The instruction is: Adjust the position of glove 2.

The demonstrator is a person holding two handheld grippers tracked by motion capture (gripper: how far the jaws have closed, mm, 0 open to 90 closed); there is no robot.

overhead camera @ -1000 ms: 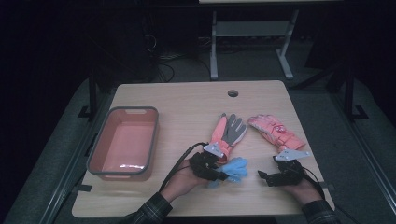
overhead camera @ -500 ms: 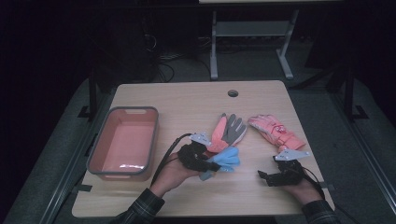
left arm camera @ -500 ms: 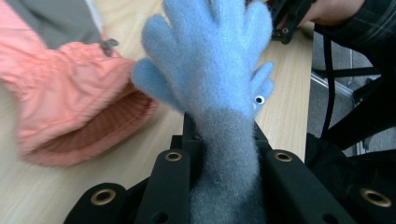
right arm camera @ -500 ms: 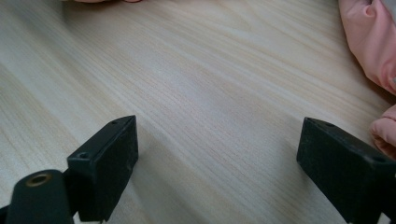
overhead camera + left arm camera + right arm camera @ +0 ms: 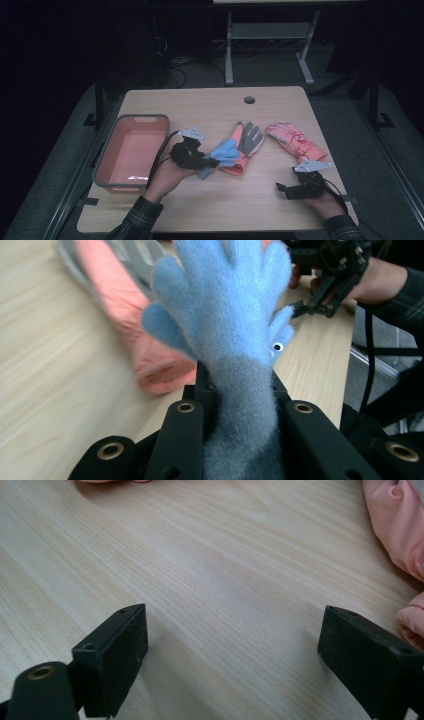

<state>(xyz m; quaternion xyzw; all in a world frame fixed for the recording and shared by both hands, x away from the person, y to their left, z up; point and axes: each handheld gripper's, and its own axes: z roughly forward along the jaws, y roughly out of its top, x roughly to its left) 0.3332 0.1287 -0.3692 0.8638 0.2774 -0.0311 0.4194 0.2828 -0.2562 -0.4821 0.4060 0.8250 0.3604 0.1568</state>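
One blue glove [image 5: 225, 305] was clamped by its cuff in the left gripper [image 5: 212, 162], its long axis running straight out along the gripper so that the spread finger tips pointed away from the hand; in the high view the glove [image 5: 222, 151] pointed rightward and slightly away across the table [image 5: 210, 107], between the pink tray [image 5: 131, 152] and the pink-and-grey glove [image 5: 245, 147] lying flat beside it. The left gripper's fingers [image 5: 185, 435] stood narrowly apart, pressing the fuzzy cuff from both sides, and the glove hung clear of the wood. It looked soft and fleecy, pale blue, with a small metal eyelet at one edge near the cuff. The right gripper [image 5: 281, 189] rested low near the table's front right, its fingers [image 5: 112, 650] set wide apart with bare wood between them and nothing held. A pink padded glove [image 5: 295, 142] lay just beyond it.
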